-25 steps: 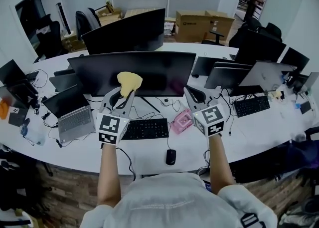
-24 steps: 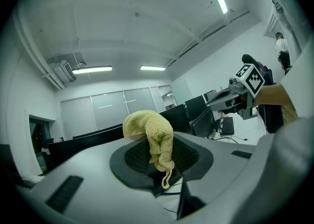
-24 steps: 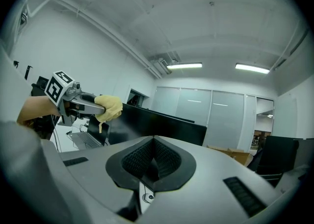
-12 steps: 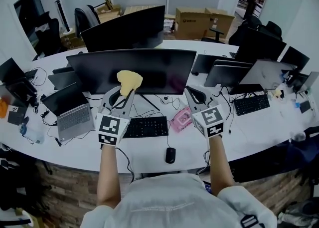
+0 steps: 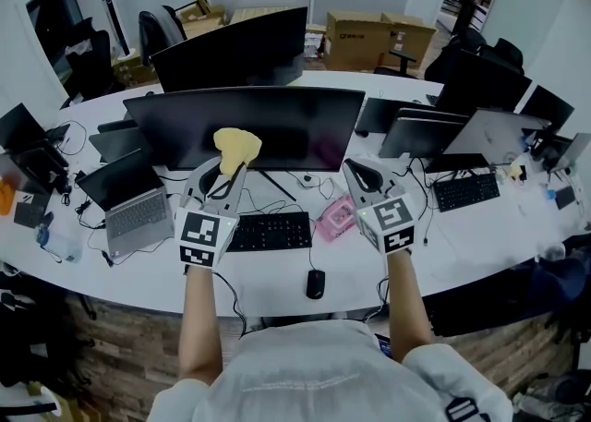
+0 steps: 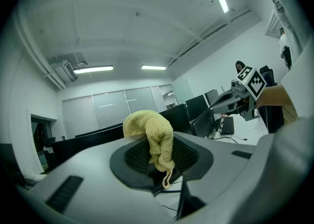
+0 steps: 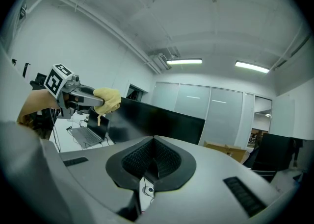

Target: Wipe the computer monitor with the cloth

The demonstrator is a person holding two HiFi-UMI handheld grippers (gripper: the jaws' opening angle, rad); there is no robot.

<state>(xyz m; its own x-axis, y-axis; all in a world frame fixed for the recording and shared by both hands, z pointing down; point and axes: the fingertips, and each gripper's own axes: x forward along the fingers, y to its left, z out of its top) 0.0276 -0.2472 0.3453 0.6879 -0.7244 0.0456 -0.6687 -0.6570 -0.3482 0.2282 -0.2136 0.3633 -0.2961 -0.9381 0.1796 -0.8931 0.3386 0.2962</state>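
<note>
1. Nearest, the person's two forearms reach out over the white surface (image 5: 268,291); their hands are hidden behind the marker cubes.
2. The left gripper (image 5: 230,169) has its fingers clamped on the yellow cloth (image 6: 149,132). Its lower end is tucked between the pads, and a thread dangles below.
3. The right gripper (image 7: 153,161) has its fingers drawn together with nothing between them.
4. Beneath the grippers lie a black keyboard (image 5: 268,232) and a mouse (image 5: 315,284). A pink item (image 5: 337,220) is half covered by the right gripper, and what it is cannot be told.
5. The bunched cloth sits in front of the wide dark monitor (image 5: 295,129), left of its middle. Whether it touches the screen cannot be told.
6. The monitor's stand is partly hidden behind the left gripper.
7. Farther back, a second monitor (image 5: 231,55) stands, with cardboard boxes (image 5: 379,42) behind it.
</note>
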